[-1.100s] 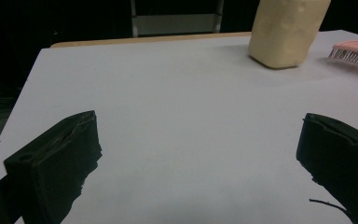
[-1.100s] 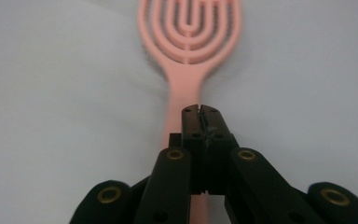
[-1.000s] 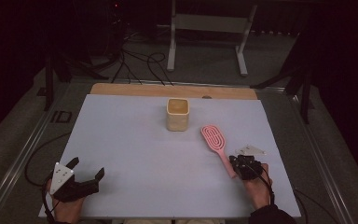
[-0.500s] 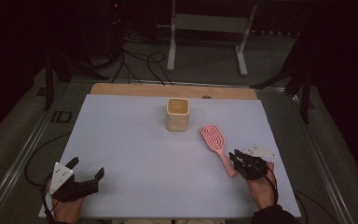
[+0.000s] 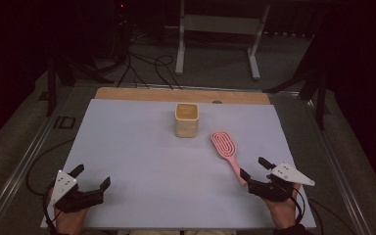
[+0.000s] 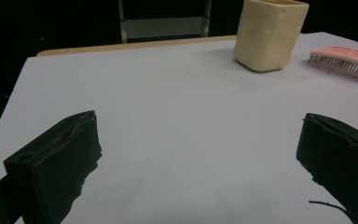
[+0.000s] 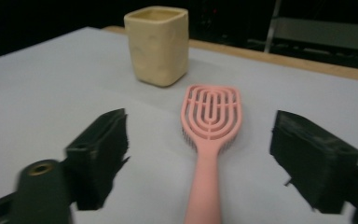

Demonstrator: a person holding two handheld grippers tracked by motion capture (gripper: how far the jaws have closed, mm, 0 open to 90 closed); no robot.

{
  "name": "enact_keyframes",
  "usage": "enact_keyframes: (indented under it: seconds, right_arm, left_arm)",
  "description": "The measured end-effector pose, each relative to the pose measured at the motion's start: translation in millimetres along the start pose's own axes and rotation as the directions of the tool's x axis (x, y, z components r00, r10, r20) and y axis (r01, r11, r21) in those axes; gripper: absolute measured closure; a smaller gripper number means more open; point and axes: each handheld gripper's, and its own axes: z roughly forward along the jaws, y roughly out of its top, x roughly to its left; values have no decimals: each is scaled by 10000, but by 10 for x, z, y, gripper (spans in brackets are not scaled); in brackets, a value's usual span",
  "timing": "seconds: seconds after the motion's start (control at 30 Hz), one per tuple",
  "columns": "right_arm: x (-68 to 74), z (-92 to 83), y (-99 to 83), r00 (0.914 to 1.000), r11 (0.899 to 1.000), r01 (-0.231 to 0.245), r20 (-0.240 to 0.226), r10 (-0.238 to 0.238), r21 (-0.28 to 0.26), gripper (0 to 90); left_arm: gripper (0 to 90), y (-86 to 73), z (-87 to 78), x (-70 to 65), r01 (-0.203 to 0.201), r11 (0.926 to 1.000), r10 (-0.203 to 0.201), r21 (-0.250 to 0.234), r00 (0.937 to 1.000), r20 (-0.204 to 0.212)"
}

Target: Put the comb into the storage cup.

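High view: right tool (image 5: 255, 171), jaws just opened, straddles the pink brush (image 5: 227, 152) handle untouching; left tool (image 5: 89, 178) released near the table's (image 5: 127, 127) front edge.

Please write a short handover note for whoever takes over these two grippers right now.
Right gripper: jaws have just been opening and now stand wide, the pink hairbrush handle between them but not pinched.
Left gripper: open, nothing between its jaws, low at the near left of the white mat.
Brush lies flat, bristles down, just right of the upright cream cup.
Done: the brush is released on the mat.
Left: probably putting the brush into the cup.
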Motion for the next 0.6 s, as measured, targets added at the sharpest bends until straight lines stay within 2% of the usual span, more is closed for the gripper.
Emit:
enact_keyframes:
  seconds: [0.1,0.13,0.23,0.33,0.53,0.6]
  right_arm:
    - [-2,-73,-57,10000,9996,-79,-53,77,-254,92]
    - [-5,-97,-78,9995,9988,-268,-186,261,-400,89]
    - [-7,-132,-122,9992,9976,-313,-286,296,-612,86]
    - [4,-117,-138,9993,9981,-273,-266,258,-547,85]
    - [6,-91,-139,9988,9989,-358,-355,348,-292,85]
    - [-16,-50,-157,9976,9983,-567,-382,571,98,83]
  left_arm:
    - [3,17,-18,-3,7,9999,-6,-148,10000,72]
    - [3,24,-27,-4,-12,9998,14,-194,10000,97]
    - [3,48,-57,-5,-34,9991,39,-426,9999,131]
    - [3,53,-70,0,7,9986,0,-534,9999,137]
    - [3,32,-48,-4,60,9991,-55,-421,9999,125]
    - [3,25,-37,-13,-32,9994,36,-330,9999,105]
